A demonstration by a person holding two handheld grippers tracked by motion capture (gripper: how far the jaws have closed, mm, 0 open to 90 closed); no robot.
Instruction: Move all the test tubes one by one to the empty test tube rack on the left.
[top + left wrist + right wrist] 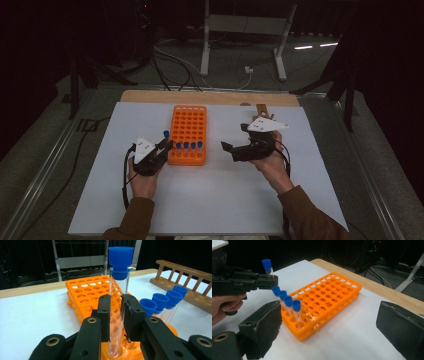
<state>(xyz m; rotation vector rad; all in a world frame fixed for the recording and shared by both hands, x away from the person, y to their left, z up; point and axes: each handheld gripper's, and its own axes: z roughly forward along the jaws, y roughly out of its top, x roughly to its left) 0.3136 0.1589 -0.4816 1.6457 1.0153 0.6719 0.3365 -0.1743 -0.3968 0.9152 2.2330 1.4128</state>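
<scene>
White table (215,200) under us: our left tool (115,315) clamps a clear blue-capped test tube (117,305) upright over the orange plastic rack (87,290) below it, aligning with a hole; right tool (329,325) waits, jaws spread.

A: Where could a hand pass?

B: The white table sheet (210,200) lies bare from four to eight o'clock of the orange plastic tube rack (189,125).

A: And obstacles?

B: Four blue-capped glass tubes (287,306) fence the rack's near row; a brown wooden rack (185,277), probably, stands at two o'clock.
</scene>
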